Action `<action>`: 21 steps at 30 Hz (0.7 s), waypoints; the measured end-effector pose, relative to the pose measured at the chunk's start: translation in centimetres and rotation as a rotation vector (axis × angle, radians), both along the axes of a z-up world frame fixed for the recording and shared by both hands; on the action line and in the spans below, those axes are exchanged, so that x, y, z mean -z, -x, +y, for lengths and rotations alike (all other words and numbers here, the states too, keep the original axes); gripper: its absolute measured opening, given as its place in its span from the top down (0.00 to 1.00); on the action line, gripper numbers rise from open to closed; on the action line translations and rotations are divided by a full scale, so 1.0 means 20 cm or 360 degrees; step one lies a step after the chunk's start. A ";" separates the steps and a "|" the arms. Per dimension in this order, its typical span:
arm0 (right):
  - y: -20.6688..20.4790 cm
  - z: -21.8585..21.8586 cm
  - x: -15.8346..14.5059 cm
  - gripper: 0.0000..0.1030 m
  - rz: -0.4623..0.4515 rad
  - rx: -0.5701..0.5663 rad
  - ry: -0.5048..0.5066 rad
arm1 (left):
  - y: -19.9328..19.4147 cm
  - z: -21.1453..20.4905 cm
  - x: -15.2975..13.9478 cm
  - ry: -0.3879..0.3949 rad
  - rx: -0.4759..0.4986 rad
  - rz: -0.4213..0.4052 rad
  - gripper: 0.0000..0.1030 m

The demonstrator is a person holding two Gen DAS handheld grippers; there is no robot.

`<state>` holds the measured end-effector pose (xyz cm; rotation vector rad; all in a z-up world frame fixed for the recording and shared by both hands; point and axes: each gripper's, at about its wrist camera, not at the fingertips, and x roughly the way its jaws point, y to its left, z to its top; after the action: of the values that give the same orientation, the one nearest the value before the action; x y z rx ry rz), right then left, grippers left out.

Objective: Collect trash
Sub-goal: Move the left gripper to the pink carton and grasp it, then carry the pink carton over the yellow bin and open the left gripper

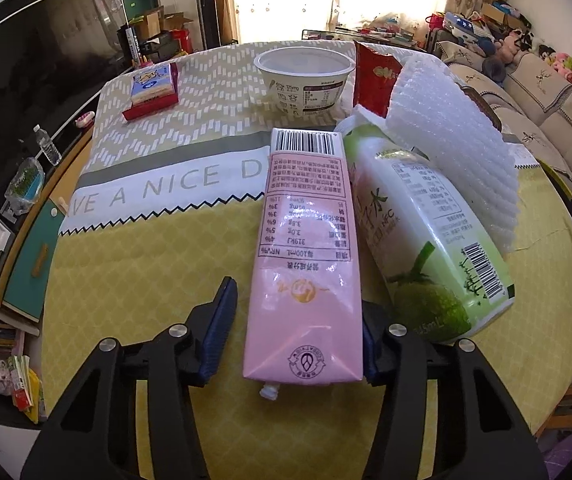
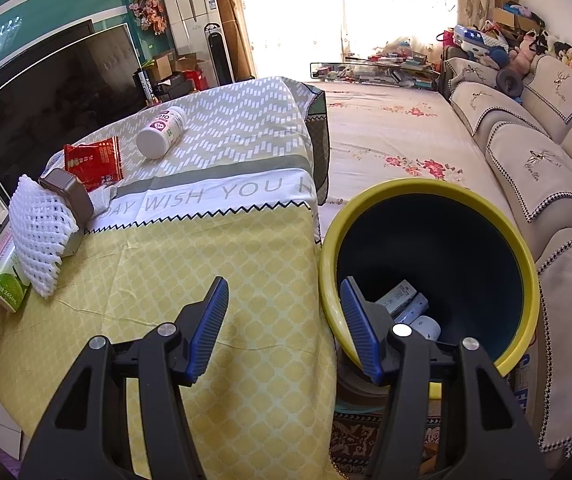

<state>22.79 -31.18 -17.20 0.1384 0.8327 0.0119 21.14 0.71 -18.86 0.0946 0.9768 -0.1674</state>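
In the left wrist view, our left gripper point(image 1: 293, 328) stands with fingers spread around the pink carton point(image 1: 305, 256) at lower centre; its right side touches the right pad, a gap shows on the left. The carton lies flat on the yellow tablecloth point(image 1: 146, 280), long axis running up the frame, spout toward us, barcode end away. Just right, the green carton point(image 1: 425, 236) lies slanting. In the right wrist view, our right gripper point(image 2: 284, 328) is spread and empty, with the yellow-rimmed bin point(image 2: 525, 264) at lower right.
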 end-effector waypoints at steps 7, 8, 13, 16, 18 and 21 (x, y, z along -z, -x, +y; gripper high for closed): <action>-0.01 0.02 0.02 0.46 0.0005 -0.0012 -0.0019 | -0.01 0.05 -0.01 0.0059 -0.0080 -0.0033 0.62; -0.01 0.02 0.02 0.46 0.0005 -0.0013 -0.0020 | 0.00 0.06 -0.02 0.0056 -0.0096 -0.0046 0.62; 0.00 0.02 0.02 0.46 -0.0001 -0.0011 -0.0022 | 0.08 0.09 -0.12 0.0033 -0.0140 -0.0135 0.62; 0.01 0.01 0.01 0.46 -0.0017 -0.0005 -0.0030 | 0.14 0.06 -0.23 0.0036 -0.0123 -0.0209 0.62; 0.02 0.00 -0.01 0.46 -0.0032 0.0004 -0.0037 | 0.16 0.00 -0.31 0.0055 -0.0075 -0.0258 0.62; 0.07 -0.05 -0.03 0.46 -0.0066 0.0054 -0.0052 | 0.18 -0.15 -0.41 0.0087 0.0047 -0.0306 0.62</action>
<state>21.39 -32.28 -16.58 0.1821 0.7889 -0.0034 17.63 -2.36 -10.74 0.0738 0.7787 -0.2081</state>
